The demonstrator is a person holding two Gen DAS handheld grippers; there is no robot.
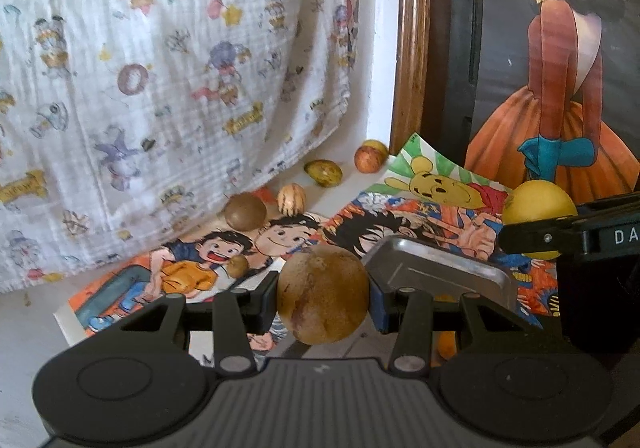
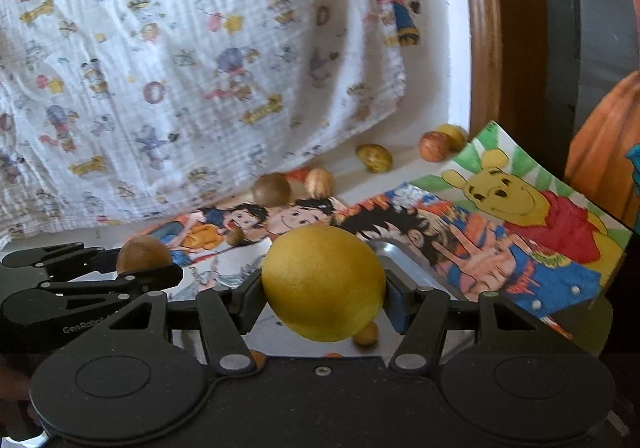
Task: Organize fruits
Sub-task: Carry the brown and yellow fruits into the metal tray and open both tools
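Observation:
My left gripper (image 1: 323, 298) is shut on a round brown fruit (image 1: 322, 294), held above the cartoon drawings. My right gripper (image 2: 323, 284) is shut on a yellow lemon-like fruit (image 2: 323, 282); that fruit (image 1: 538, 204) shows at the right of the left wrist view. A metal tray (image 1: 440, 268) lies just beyond both grippers, its rim (image 2: 404, 260) partly hidden by the held fruits. Loose fruits sit along the back: a brown ball (image 1: 245, 211), a striped one (image 1: 292, 199), a green-yellow one (image 1: 323, 173) and a reddish one (image 1: 370, 159).
A patterned white cloth (image 1: 160, 68) hangs behind the fruits. Cartoon drawings (image 1: 440, 188) cover the surface. A wooden frame (image 1: 412, 40) and a dark painted panel (image 1: 560, 68) stand at the right. A small brown fruit (image 1: 238, 265) lies on the drawings, small orange ones (image 2: 366, 334) under the grippers.

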